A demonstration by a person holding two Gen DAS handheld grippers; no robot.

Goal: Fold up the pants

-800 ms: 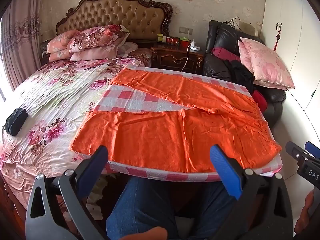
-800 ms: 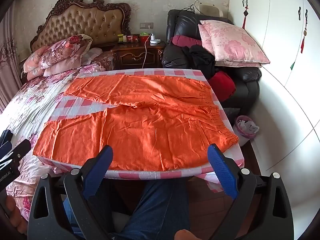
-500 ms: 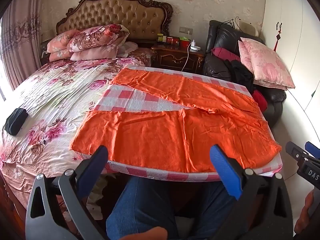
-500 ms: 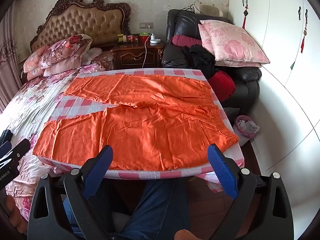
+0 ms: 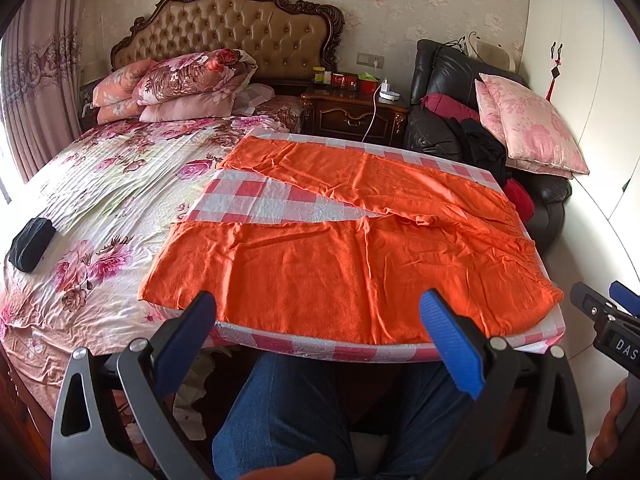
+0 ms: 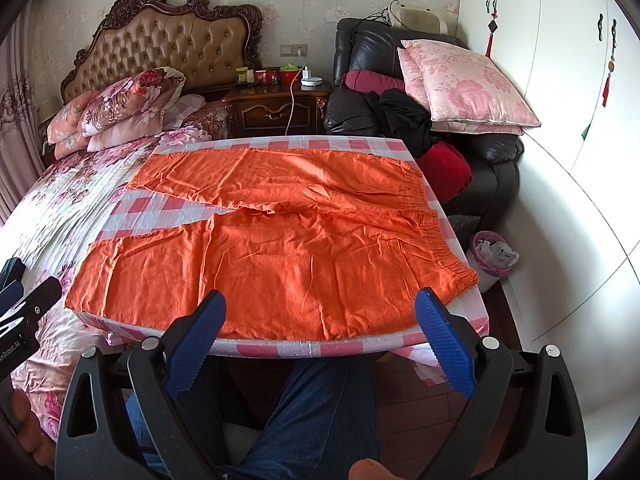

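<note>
Orange pants [image 5: 360, 256] [image 6: 288, 248] lie spread flat on a pink-and-white checked board [image 5: 256, 200] [image 6: 280, 145]. The two legs point left and splay apart; the elastic waistband [image 6: 432, 224] is at the right. My left gripper [image 5: 320, 332] hangs open just short of the board's near edge, above the person's jeans-clad lap. My right gripper [image 6: 320, 328] is likewise open before the near edge, nothing between its blue pads. Each gripper shows at the rim of the other's view.
The board rests partly on a floral bed [image 5: 92, 184] with stacked pillows [image 5: 180, 84]. A black pouch [image 5: 30, 244] lies on the bed at the left. Behind stand a nightstand [image 5: 352, 116] and a black armchair [image 6: 400, 92] with cushions and clothes. A small bin [image 6: 494, 254] sits on the floor.
</note>
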